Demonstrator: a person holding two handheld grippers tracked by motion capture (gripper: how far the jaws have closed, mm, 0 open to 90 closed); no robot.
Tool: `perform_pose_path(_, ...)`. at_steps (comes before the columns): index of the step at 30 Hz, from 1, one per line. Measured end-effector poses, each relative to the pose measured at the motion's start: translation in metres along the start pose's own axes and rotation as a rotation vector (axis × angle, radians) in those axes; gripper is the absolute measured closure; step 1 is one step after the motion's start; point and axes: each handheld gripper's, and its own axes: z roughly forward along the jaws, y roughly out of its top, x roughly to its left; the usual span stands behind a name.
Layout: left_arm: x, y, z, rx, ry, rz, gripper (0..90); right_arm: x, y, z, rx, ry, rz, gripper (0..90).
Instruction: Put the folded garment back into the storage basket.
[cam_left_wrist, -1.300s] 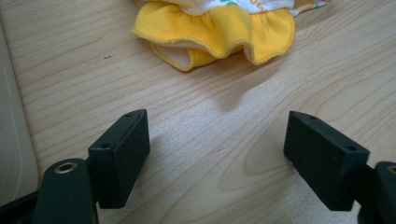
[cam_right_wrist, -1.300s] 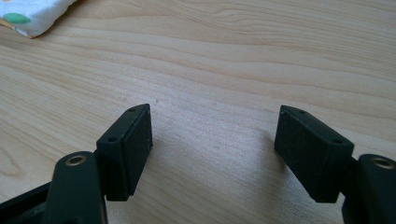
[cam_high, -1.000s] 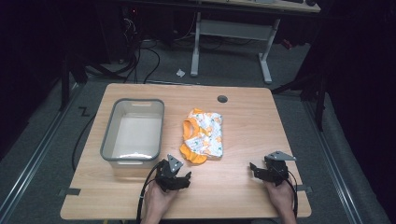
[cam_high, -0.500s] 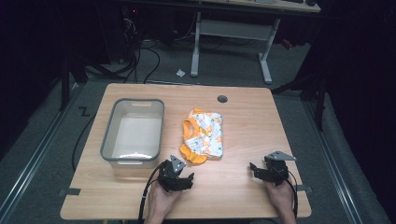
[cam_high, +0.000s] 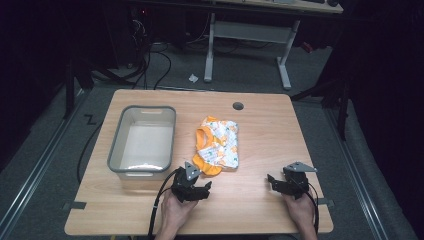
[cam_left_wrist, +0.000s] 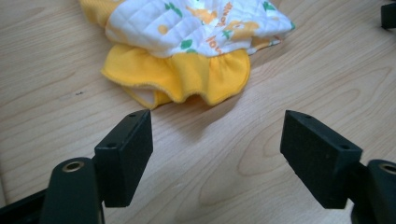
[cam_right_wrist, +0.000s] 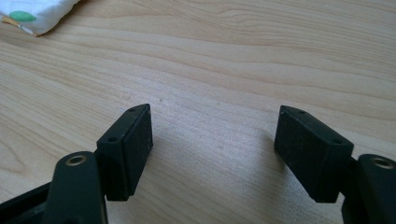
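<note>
The left gripper (cam_left_wrist: 217, 140) has its jaws spread wide with only bare wood between them; they have just been closing a little, and nothing is pinched. In its own view the yellow frilled hem of the small garment (cam_left_wrist: 187, 70) lies just beyond the jaw tips, apart from them, and the quilted white top with orange and green prints runs off the upper edge (the printed lettering is too cut off to read). The high view gives what that close view cannot: the whole garment (cam_high: 218, 145) lies near the middle of the table (cam_high: 260, 210), just right of the grey plastic bin (cam_high: 116, 150), with the left gripper (cam_high: 192, 190) low at its near corner and angled up towards it.

The right gripper (cam_right_wrist: 212, 140) also has its jaws spread over bare table, and its view catches only a white corner of the garment at the top left. In the high view the right gripper (cam_high: 287, 182) sits well apart from the garment, near the table's right front edge, held from below by the person's hand; the forearms are cut off by the bottom edge.
</note>
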Motion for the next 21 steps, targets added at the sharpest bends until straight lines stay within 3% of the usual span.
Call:
perform_pose_path(11, -0.003, 0.019, 0.002, -0.017, -0.006, 0.009, 24.7, 0.0, 0.0, 0.0, 0.0, 0.002, 0.0, 28.1)
perform_pose_path(21, 0.005, 0.046, 0.008, -0.03, 0.016, -0.007, 22.7, 0.0, 0.0, 0.0, 0.0, 0.002, 0.0, 28.0)
